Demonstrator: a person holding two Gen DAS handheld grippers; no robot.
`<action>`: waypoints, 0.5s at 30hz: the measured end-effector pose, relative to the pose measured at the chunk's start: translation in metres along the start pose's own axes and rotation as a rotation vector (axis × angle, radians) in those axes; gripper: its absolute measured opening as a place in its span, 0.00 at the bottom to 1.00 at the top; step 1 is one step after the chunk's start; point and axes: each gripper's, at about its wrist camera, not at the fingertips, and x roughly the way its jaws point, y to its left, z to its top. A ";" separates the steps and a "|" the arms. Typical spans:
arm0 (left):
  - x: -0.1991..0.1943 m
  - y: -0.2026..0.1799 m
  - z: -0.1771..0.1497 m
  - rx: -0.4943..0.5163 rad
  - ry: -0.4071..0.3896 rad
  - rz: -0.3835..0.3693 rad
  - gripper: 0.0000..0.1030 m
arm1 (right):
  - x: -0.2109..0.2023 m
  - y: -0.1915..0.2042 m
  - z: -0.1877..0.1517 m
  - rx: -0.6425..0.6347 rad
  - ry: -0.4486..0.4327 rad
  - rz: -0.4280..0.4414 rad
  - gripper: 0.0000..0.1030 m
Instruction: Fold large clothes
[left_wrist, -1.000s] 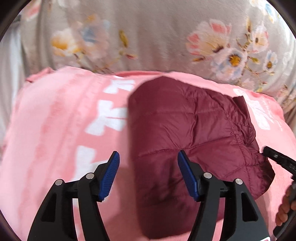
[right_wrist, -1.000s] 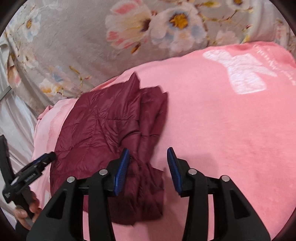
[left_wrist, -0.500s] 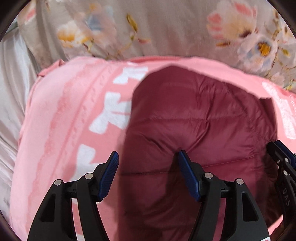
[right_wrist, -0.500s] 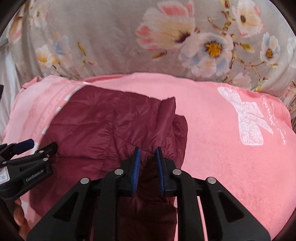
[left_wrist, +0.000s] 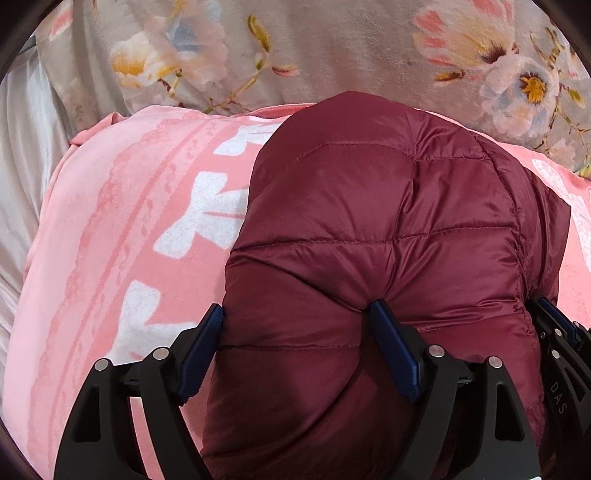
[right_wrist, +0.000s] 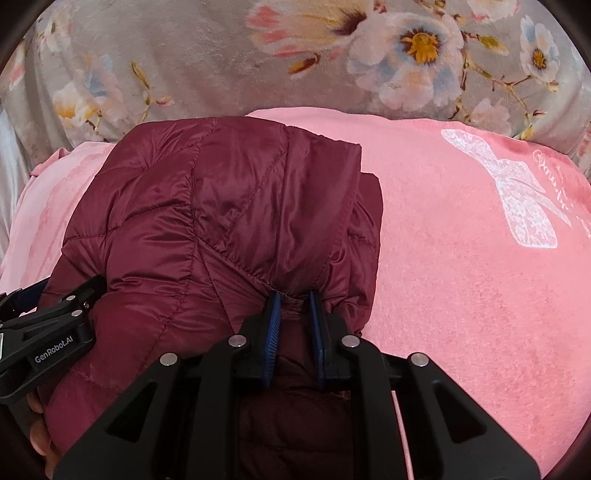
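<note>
Pink blanket beneath maroon jacket, near hem behind right tongs.

The maroon quilted puffer jacket, glossy and puffy, lay folded into a thick bundle on the pink blanket, its stitched panels creased and layered edges stacked at one side.
</note>
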 end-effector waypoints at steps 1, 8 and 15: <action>0.001 -0.001 -0.001 0.002 -0.006 0.003 0.78 | 0.000 0.000 0.000 0.004 -0.002 0.002 0.14; 0.005 -0.007 -0.007 0.008 -0.049 0.027 0.80 | 0.000 0.000 0.001 0.006 -0.007 0.002 0.14; 0.007 -0.007 -0.009 0.002 -0.073 0.028 0.80 | 0.000 0.001 0.001 0.004 -0.008 -0.002 0.14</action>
